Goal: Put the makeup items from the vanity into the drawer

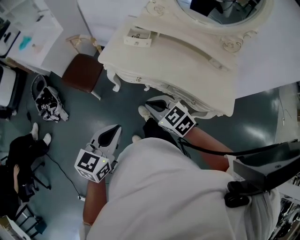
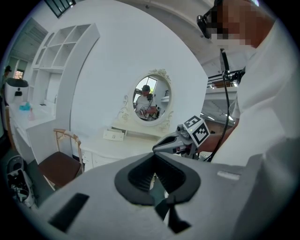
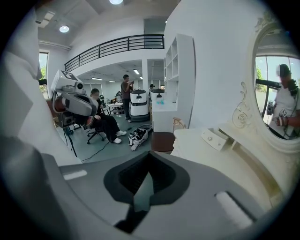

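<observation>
Nearest the person, the left gripper point(image 1: 114, 130) and the right gripper point(image 1: 149, 106) hang with jaws pressed together on nothing, the right one just before the cream vanity point(image 1: 187, 70), whose small drawer point(image 1: 137, 37) stands open beside the oval mirror point(image 1: 220, 11).

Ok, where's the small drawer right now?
Head view: the small drawer sits at the left end of the vanity top, just left of the oval mirror, with the brown chair on the floor beyond that end.
</observation>
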`<state>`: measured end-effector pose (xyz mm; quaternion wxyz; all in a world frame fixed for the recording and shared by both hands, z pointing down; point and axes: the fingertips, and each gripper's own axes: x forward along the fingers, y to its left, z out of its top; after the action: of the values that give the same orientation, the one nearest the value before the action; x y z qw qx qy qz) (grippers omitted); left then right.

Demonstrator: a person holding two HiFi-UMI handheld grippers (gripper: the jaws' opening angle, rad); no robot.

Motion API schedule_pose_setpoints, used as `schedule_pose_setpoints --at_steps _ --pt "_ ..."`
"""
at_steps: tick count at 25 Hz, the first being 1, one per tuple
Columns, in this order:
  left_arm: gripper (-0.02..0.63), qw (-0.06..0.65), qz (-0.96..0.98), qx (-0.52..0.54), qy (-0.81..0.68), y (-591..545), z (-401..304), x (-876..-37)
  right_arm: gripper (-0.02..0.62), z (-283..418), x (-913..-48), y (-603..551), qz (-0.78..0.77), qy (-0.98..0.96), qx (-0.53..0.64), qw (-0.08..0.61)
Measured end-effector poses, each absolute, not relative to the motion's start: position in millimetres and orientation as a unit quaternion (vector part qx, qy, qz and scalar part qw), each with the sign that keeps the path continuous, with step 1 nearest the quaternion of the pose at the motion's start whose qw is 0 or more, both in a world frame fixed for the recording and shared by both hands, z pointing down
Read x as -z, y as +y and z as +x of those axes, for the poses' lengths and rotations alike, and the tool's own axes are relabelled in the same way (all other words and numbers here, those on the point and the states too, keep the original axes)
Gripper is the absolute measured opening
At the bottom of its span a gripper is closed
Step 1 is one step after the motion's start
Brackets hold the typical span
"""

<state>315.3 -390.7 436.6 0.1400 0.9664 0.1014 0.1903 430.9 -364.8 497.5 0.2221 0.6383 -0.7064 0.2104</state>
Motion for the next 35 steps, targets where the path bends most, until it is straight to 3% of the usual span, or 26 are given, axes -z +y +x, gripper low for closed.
schedule_pose_setpoints --at_steps 35 --pt "0.003 0.145 0.964 -0.195 0.107 -383 303 -446 0.0 401 -495 -355 0.619 -0.72 -0.205 0.237"
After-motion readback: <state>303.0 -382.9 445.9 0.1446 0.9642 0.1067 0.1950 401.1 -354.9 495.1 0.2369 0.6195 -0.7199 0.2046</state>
